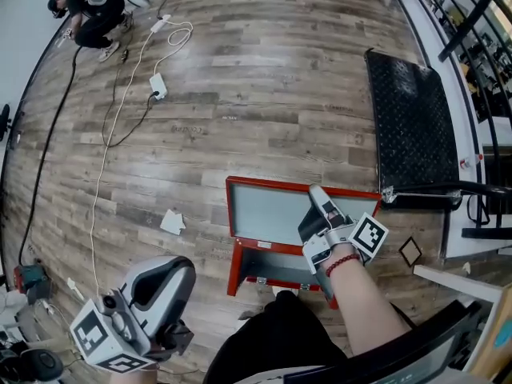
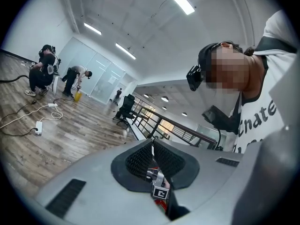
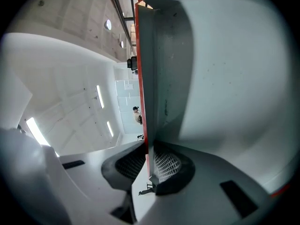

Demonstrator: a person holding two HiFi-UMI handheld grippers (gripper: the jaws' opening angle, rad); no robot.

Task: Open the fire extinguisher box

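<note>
So the box (image 1: 272,272) is sitting on the wood floor (image 1: 264,94), right in front of the person's knees, a bit below the middle of the head view. It's red, and the lid (image 1: 268,218) is already up, with its grey inner face turned toward the camera and a red rim around it.

The right hand-held gripper (image 1: 318,194) is on the lid's right part, reaching in from the lower right. In the right gripper view the lid's thin edge runs straight between the jaws of that hand-held gripper (image 3: 149,149), and both pads sit against it, so it's a narrow grip clamped on the lid (image 3: 201,69). There's a red bead bracelet (image 1: 342,264) on that wrist.

The left hand-held gripper (image 1: 168,282) is down at the lower left, well apart from the box and not touching anything. Its own view shows its jaws (image 2: 152,142) closed together with nothing between them.

Other stuff around: a black mat (image 1: 412,126) lies on the floor beyond the box to the right, next to a railing (image 1: 460,22). A white cable with a power strip (image 1: 158,85) trails across the floor at upper left, and a scrap of paper (image 1: 172,222) lies just left of the box. Another person (image 1: 92,10) is crouched far off in the top-left corner.
</note>
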